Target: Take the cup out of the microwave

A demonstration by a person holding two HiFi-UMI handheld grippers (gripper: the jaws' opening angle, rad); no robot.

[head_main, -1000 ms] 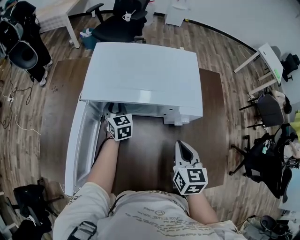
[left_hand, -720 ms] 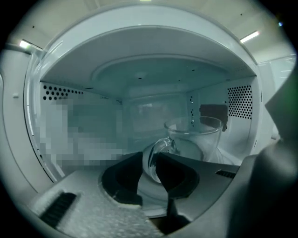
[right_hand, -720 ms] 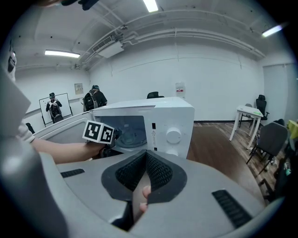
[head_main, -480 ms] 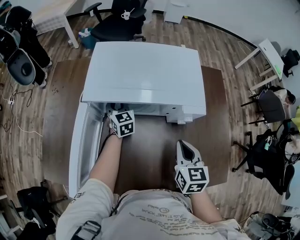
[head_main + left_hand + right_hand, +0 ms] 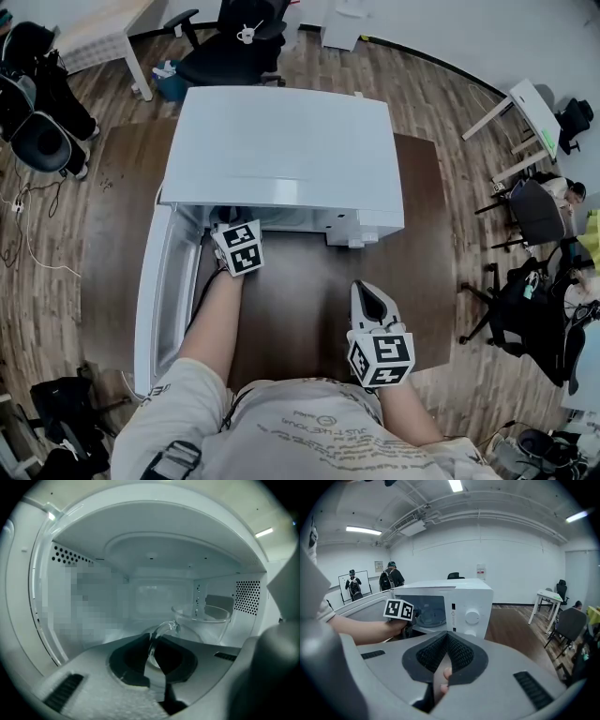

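Observation:
A clear glass cup (image 5: 206,620) stands inside the white microwave (image 5: 291,141), on the right of the cavity. Its curved handle (image 5: 161,630) runs down between the dark pads of my left gripper (image 5: 152,641), which is shut on it. In the head view the left gripper (image 5: 230,223) reaches into the open cavity and only its marker cube shows clearly. The microwave door (image 5: 159,300) hangs open to the left. My right gripper (image 5: 370,302) hovers shut over the brown table (image 5: 309,309), in front of the microwave, with nothing in it.
The open door stands close beside my left arm. Office chairs (image 5: 234,47) and a small white table (image 5: 525,108) stand on the wood floor around the brown table. People (image 5: 391,578) stand far off in the right gripper view.

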